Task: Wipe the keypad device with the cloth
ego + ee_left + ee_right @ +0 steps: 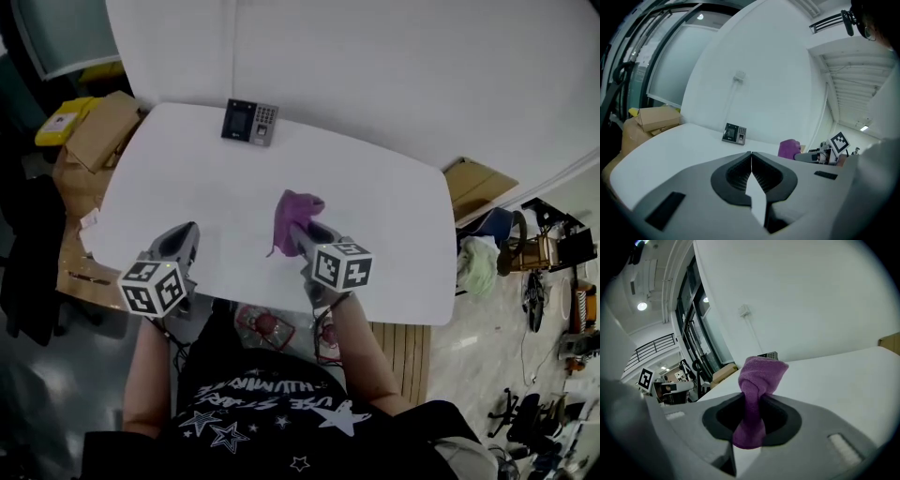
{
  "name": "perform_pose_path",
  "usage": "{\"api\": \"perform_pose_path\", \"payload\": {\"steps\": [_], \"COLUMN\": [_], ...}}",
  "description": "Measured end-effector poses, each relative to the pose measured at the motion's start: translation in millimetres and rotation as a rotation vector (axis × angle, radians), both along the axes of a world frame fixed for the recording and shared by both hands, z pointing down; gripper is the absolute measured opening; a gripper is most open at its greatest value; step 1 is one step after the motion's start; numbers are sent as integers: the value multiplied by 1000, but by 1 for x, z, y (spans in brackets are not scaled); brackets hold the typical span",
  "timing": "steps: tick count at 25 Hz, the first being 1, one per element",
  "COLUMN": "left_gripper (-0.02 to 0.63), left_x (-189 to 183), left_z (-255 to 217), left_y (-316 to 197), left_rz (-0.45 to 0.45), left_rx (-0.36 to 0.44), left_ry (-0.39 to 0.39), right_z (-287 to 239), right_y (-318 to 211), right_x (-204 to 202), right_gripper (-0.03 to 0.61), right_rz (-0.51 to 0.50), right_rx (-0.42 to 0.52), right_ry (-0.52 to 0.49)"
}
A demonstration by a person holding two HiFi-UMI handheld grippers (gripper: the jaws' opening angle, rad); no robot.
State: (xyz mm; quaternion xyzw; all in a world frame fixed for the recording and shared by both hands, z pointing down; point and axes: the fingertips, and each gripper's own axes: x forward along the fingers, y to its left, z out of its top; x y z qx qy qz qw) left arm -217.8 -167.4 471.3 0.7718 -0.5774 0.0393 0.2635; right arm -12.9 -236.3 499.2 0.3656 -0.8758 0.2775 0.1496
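Observation:
The keypad device (pixel 249 122) is a dark slab with a screen and a keypad, lying at the far edge of the white table (pixel 394 216); it shows in the left gripper view too (pixel 734 133). My right gripper (pixel 298 228) is shut on a purple cloth (pixel 295 214), held bunched above the table's middle. In the right gripper view the cloth (pixel 757 387) sticks up between the jaws and hides most of the keypad device (pixel 769 355). My left gripper (pixel 190 229) hovers over the table's near left part, shut and empty (pixel 751 154).
Cardboard boxes (pixel 98 129) and a yellow item (pixel 62 120) sit off the table's left side. A white wall (pixel 394 66) rises right behind the keypad device. More clutter and a box (pixel 478 187) lie on the floor to the right.

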Motion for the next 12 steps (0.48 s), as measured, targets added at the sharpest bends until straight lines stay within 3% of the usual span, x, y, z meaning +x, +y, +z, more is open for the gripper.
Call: {"api": "perform_pose_path", "payload": {"steps": [12], "left_gripper": [9], "left_x": [-64], "left_z": [-2], "left_y": [-95], "left_rz": [78], "left_rx": [1], "left_ry": [17], "right_z": [-5], "right_y": [-83], "right_x": [-66], "right_gripper": [92], "right_rz": [61], "right_rx": [-6], "right_ry": [28]}}
